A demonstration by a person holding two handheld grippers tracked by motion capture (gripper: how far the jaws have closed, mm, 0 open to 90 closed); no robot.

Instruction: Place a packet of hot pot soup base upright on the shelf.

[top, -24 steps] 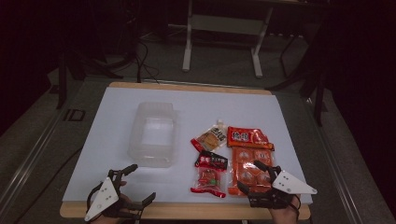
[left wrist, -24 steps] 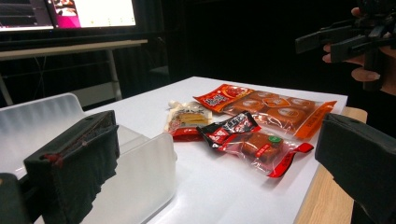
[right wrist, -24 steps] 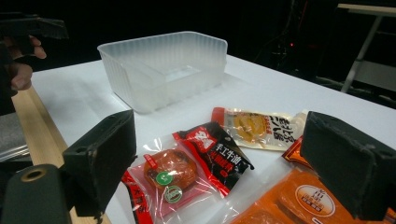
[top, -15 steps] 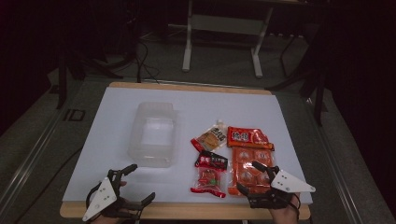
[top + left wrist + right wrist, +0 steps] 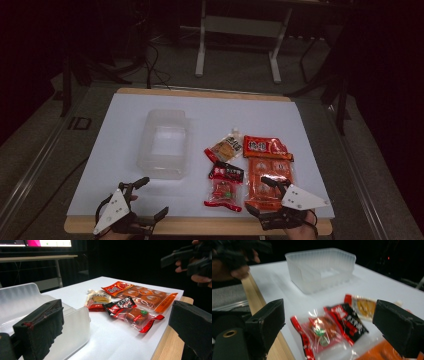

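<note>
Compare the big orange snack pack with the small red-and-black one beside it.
The orange snack pack is the larger and holds several pieces in rows; the red-and-black pack is smaller and shows one clump. The orange pack lies partly under the right tool; the red-and-black one lies clear. Both lie flat, with clear windows.

Your left tool [image 5: 142, 200] sits at the near left corner of the worktop [image 5: 125, 120], its jaws spread wide with nothing between them, pointing forward and to the right. Your hand grips it from below the edge. Your right tool [image 5: 262, 196] rests at the near right edge, jaws likewise wide apart and empty, aimed forward and leftward. In the left tool's view your right hand [image 5: 192, 267] shows at upper right, fingers wrapped round its handle
</note>
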